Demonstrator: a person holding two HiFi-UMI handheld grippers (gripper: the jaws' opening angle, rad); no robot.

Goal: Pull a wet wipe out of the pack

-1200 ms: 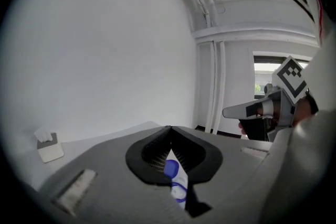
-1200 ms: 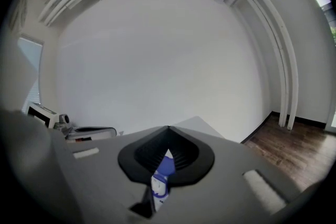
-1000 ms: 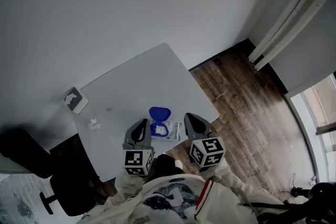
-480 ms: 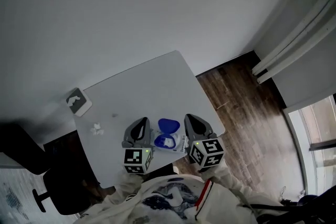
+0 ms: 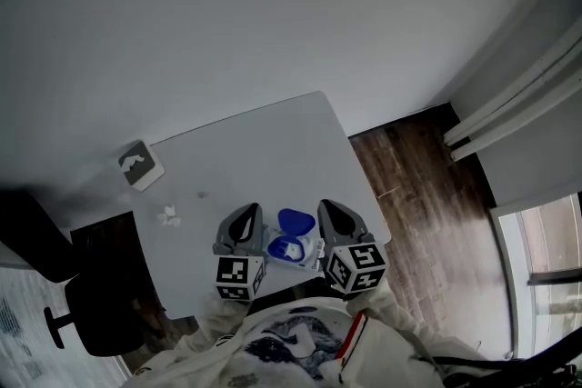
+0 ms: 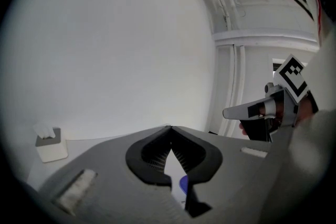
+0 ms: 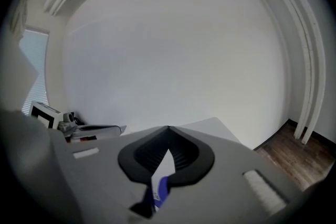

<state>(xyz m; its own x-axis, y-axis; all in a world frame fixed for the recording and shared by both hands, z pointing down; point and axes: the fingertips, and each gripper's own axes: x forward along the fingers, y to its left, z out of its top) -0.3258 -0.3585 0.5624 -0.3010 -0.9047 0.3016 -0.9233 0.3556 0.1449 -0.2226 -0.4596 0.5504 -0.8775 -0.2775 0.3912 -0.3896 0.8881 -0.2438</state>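
Observation:
The wet wipe pack (image 5: pixel 293 248) lies near the front edge of the white table (image 5: pixel 255 159), its blue lid (image 5: pixel 296 221) flipped open. My left gripper (image 5: pixel 247 212) sits just left of the pack and my right gripper (image 5: pixel 329 206) just right of it. In the left gripper view the jaws (image 6: pixel 169 128) meet at the tips; white table and a bit of the blue lid (image 6: pixel 182 184) show through the gap below. The right gripper (image 7: pixel 168 128) is likewise shut, with the pack (image 7: pixel 160 183) showing beneath. Neither grips anything that I can see.
A tissue box (image 5: pixel 139 164) stands at the table's far left corner, and a crumpled white wipe (image 5: pixel 168 215) lies left of the grippers. A dark chair (image 5: pixel 86 327) stands by the table's left side. Wooden floor (image 5: pixel 427 195) lies to the right.
Both grippers have slid forward over the table, so the pack now lies between their bodies rather than ahead of the tips. Their jaws have stayed shut.

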